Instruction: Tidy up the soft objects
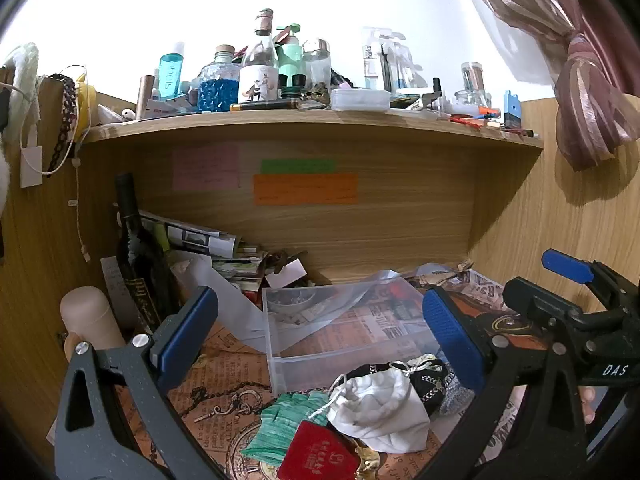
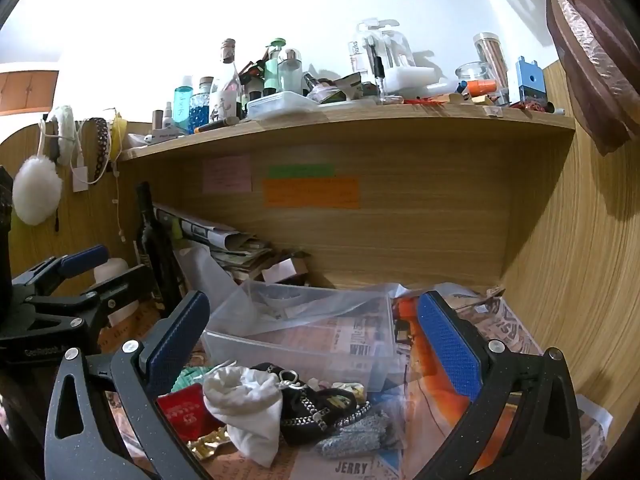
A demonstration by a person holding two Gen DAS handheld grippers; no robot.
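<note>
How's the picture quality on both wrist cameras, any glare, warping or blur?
Left wrist view: the wall above the shelf is blown out white, and the shelf edge bows from fisheye distortion. Right wrist view: same washed-out wall, dark vignette at the corners, while the white pouch stays sharp.

Left gripper [image 1: 320, 332] hovers with its jaws spread wide, nothing between the blue pads [image 1: 188, 328], nose dipping slightly. Right gripper [image 2: 312, 344] sits just beside it, jaws equally wide and empty, tilted down a touch too. Low at the frame edge, possibly a fingertip [image 1: 588, 404] behind the right handle.
</note>
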